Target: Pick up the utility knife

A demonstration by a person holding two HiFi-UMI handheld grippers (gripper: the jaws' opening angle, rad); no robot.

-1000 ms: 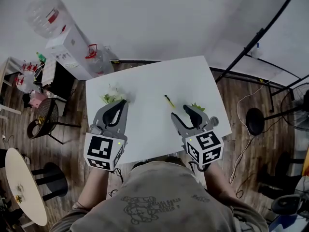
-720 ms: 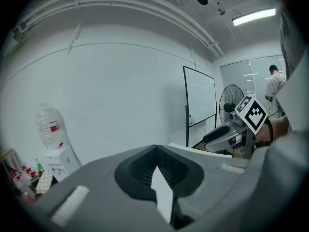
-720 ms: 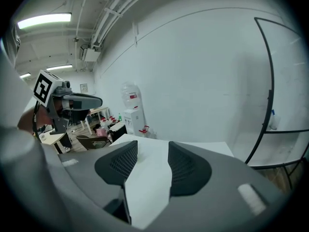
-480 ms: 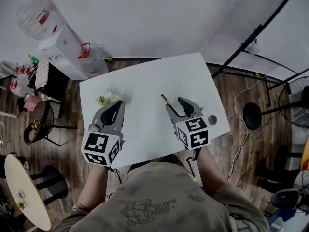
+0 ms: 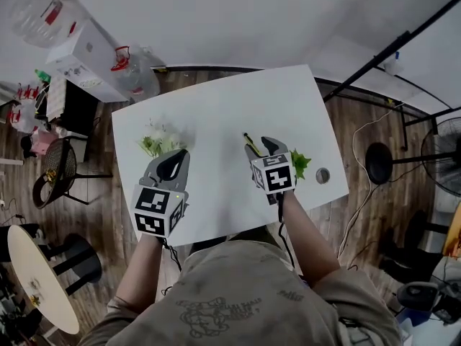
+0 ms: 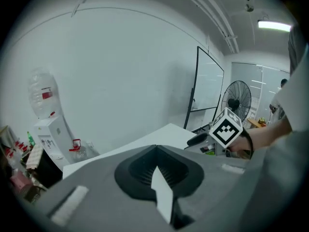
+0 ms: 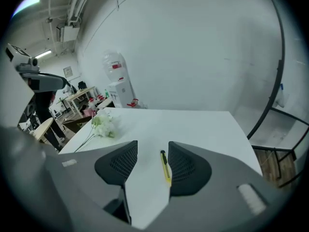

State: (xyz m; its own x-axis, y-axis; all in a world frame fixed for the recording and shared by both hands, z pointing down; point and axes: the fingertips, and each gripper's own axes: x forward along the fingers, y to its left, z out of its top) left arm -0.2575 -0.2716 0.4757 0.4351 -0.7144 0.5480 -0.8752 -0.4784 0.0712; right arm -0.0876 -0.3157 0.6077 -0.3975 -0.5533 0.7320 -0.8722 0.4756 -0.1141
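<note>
Smooth white table [image 5: 216, 117]: slim yellow utility knife [image 7: 165, 166] btwn parted jaws of right gripper [image 7: 152, 148]; left gripper [image 6: 155, 149] clenched.

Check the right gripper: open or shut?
Open: the right gripper shows jaws apart, the utility knife lying on the table between them.

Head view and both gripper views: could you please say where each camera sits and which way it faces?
Head view: head-mounted, facing down at the table; left tongs, right tongs, forearms.
Left gripper view: on left tongs, facing the wall; shut jaws.
Right gripper view: on right tongs, facing the table; open jaws.
Head and right gripper views share utility knife.
</note>
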